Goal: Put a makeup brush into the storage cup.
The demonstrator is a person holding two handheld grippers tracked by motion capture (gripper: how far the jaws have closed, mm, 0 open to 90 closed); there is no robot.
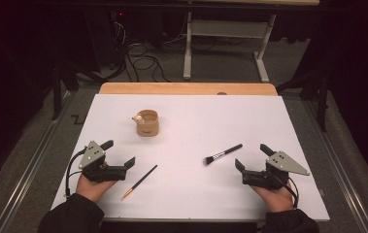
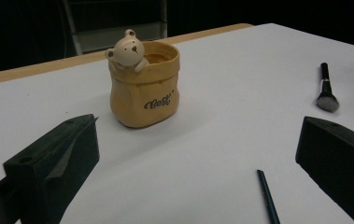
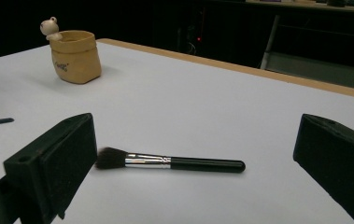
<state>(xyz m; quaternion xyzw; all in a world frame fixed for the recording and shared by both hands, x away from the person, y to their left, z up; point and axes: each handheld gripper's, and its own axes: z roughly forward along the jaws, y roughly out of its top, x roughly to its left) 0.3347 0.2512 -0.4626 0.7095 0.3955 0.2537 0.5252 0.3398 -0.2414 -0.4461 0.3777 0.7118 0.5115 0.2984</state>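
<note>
A tan pot shaped like a sack, with a small bear on its rim [image 1: 147,122] [image 2: 144,84] [image 3: 74,56], stands upright on the white table [image 1: 196,121] left of centre. A black makeup brush [image 1: 223,154] [image 3: 170,162] [image 2: 326,88] lies right of centre, bristles toward the person. A thin dark pencil-like brush [image 1: 140,181] [image 2: 268,197] lies near the front left. My left gripper [image 1: 121,153] rests open at the front left, nothing between its jaws. My right gripper [image 1: 252,157] rests open at the front right, the makeup brush lying just beyond it.
A wooden strip [image 1: 187,88] runs along the table's far edge. Beyond it stand a white metal frame [image 1: 227,43] and loose cables [image 1: 142,60] on the floor. Dark surroundings flank both sides of the table.
</note>
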